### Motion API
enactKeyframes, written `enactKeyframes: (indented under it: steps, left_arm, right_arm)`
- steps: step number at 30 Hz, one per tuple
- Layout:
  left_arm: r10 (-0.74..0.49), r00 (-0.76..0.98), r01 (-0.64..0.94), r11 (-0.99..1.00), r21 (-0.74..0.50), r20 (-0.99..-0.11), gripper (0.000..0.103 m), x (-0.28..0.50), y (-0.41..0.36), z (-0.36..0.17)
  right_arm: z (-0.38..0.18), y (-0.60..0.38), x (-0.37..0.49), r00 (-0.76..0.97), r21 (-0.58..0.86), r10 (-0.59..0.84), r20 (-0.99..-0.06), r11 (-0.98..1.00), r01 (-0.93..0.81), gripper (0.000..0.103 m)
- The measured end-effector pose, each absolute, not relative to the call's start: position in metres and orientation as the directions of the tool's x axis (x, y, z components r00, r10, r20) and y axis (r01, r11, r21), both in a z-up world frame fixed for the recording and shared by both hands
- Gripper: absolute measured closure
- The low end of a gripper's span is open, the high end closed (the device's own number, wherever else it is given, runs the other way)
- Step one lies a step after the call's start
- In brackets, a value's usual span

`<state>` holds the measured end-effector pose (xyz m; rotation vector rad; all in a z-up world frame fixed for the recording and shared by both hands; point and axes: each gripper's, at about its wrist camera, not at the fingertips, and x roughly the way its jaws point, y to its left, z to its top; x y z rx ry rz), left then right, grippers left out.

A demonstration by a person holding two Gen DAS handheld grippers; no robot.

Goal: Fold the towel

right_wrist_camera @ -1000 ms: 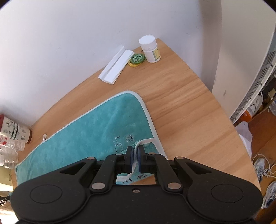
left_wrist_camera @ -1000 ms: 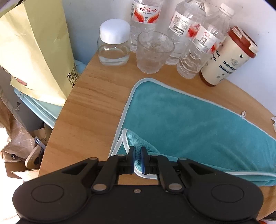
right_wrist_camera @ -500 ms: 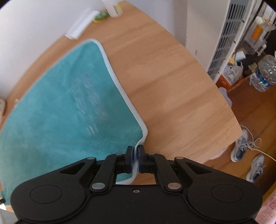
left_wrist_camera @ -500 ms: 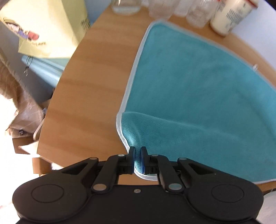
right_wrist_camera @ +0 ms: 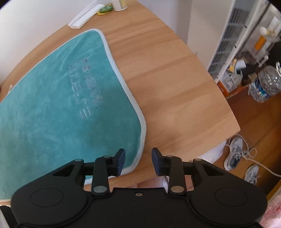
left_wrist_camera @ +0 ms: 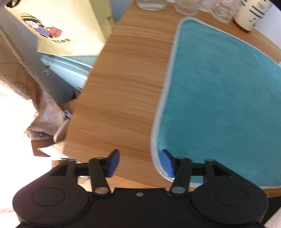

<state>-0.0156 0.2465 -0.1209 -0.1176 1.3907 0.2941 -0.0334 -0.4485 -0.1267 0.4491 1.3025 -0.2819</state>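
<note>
Table (left_wrist_camera: 123, 91): wooden, curved near edge, takes up most of both views. Clutter only along the far edge and corners.

Towel (left_wrist_camera: 219, 98): teal with a pale hem, lying flat on the table and spread wide. In the right wrist view the towel (right_wrist_camera: 58, 114) shows faint lettering on its upper face. No crease or doubled-over flap visible on the exposed surface. Its near corners sit close to the table's near edge. Whether one layer or two lies here cannot be told from the hem alone.

Left gripper (left_wrist_camera: 139, 162): jaws wide apart, nothing between them. It hangs above the towel's near left corner; the right-hand blue pad overlaps the hem in view, the left-hand pad is over bare wood. Contact with the cloth cannot be told.

Right gripper (right_wrist_camera: 138, 162): jaws likewise wide open, holding nothing. It straddles the towel's near right corner.

Small items at the far edge: bottles (left_wrist_camera: 223, 10) and a cup (left_wrist_camera: 249, 14) in the left view; a white jar (right_wrist_camera: 119, 4) and a flat white packet (right_wrist_camera: 86, 14) in the right view. All clear of the towel.

Judgement on progress: the towel looks squared and released, no fold is evident. At least one fold appears left to do; the corners under both grippers are the likely pick-up points.
</note>
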Motion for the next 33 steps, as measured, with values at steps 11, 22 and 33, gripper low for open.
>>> enactKeyframes:
  steps: [11, 22, 33]
  left_arm:
    - [0.01, 0.177, -0.195, 0.98, -0.025, -0.984, 0.052, -0.004, 0.237, -0.134]
    - [-0.077, 0.179, -0.294, 0.947, -0.128, -0.981, 0.092, -0.004, 0.241, -0.134]
    - [-0.075, 0.207, -0.321, 0.937, -0.141, -0.975, 0.098, -0.017, 0.233, -0.12]
  right_arm:
    - [-0.136, -0.449, -0.051, 0.332, 0.262, 0.094, -0.939, 0.82, 0.509, 0.067]
    - [-0.147, -0.465, -0.058, 0.414, 0.38, 0.139, -0.9, 0.715, 0.587, 0.087]
    - [-0.144, -0.465, -0.059, 0.401, 0.393, 0.173, -0.9, 0.722, 0.57, 0.099]
